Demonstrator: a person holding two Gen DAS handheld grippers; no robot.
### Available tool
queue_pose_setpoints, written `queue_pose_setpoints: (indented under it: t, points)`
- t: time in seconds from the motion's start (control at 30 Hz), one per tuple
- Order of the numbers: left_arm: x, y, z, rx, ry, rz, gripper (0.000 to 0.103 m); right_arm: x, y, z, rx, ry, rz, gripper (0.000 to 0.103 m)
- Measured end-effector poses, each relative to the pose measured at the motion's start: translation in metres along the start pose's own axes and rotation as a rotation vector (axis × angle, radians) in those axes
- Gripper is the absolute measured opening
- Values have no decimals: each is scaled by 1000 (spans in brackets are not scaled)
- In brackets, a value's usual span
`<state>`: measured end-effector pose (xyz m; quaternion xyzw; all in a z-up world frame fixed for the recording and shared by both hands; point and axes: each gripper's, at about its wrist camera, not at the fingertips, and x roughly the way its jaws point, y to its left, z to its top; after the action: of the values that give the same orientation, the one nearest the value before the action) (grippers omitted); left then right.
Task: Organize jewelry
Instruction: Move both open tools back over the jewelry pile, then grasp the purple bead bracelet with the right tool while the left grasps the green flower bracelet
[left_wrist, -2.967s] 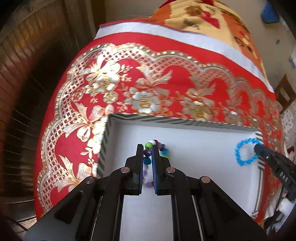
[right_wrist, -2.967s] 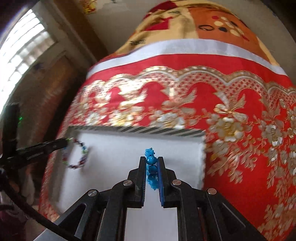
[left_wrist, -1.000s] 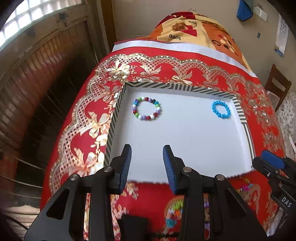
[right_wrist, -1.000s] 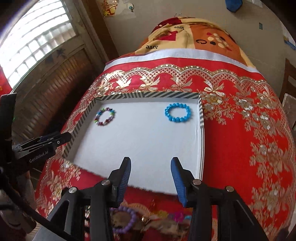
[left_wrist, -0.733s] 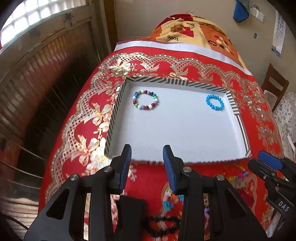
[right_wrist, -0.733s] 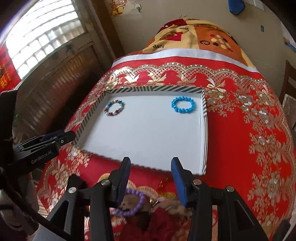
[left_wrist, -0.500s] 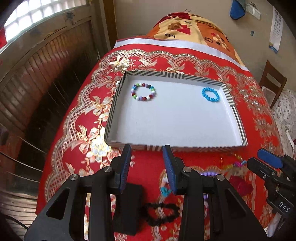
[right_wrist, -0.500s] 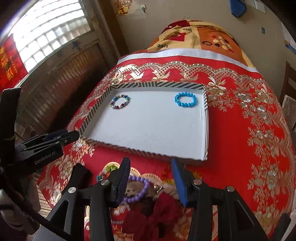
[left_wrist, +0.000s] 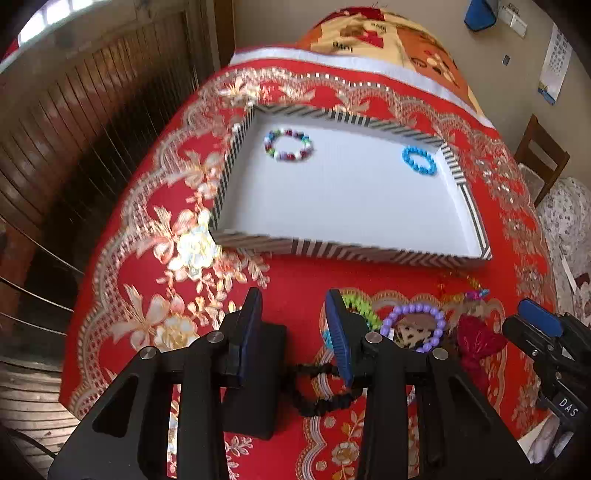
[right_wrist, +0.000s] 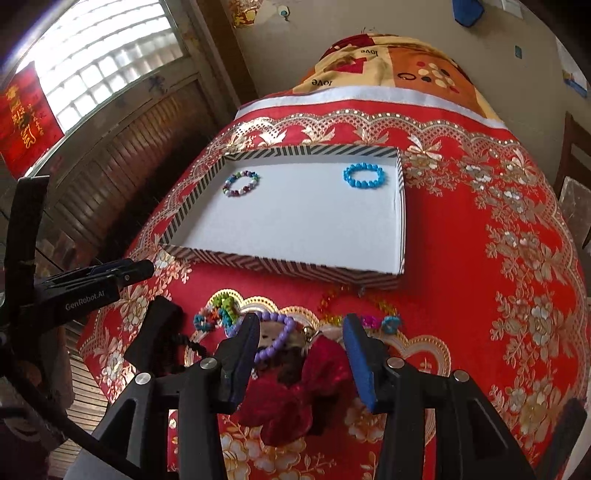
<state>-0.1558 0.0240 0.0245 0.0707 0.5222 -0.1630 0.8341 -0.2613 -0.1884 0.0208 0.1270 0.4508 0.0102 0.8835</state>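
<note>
Right gripper (right_wrist: 299, 325) gapes over purple bracelet (right_wrist: 275, 338); tray (right_wrist: 295, 264) beyond.

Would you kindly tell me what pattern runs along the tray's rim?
The tray's rim carries black-and-white diagonal stripes, clearest in the right wrist view.

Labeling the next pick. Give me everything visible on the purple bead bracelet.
The purple bead bracelet is a closed ring of round, glossy lilac beads, plastic by the look. It lies flat on the red tablecloth, outside the striped tray, over a brown patterned item. A red fabric piece lies beside it. No gripper touches it.
</note>
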Motion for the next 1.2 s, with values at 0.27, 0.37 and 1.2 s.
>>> queue_pose_setpoints:
  t: [0.27, 0.37, 1.2]
  points:
    - [24, 1, -6, -11, 100, -57, 35, 15, -3, -6, -10, 46, 16, 45]
    - [35, -1, -6, -16, 136, -66, 35, 28, -1, -4, -26, 74, 33, 45]
    - [94, -35, 12, 141, 241, -30, 35, 101, 5, 2, -86, 215, 96, 14]
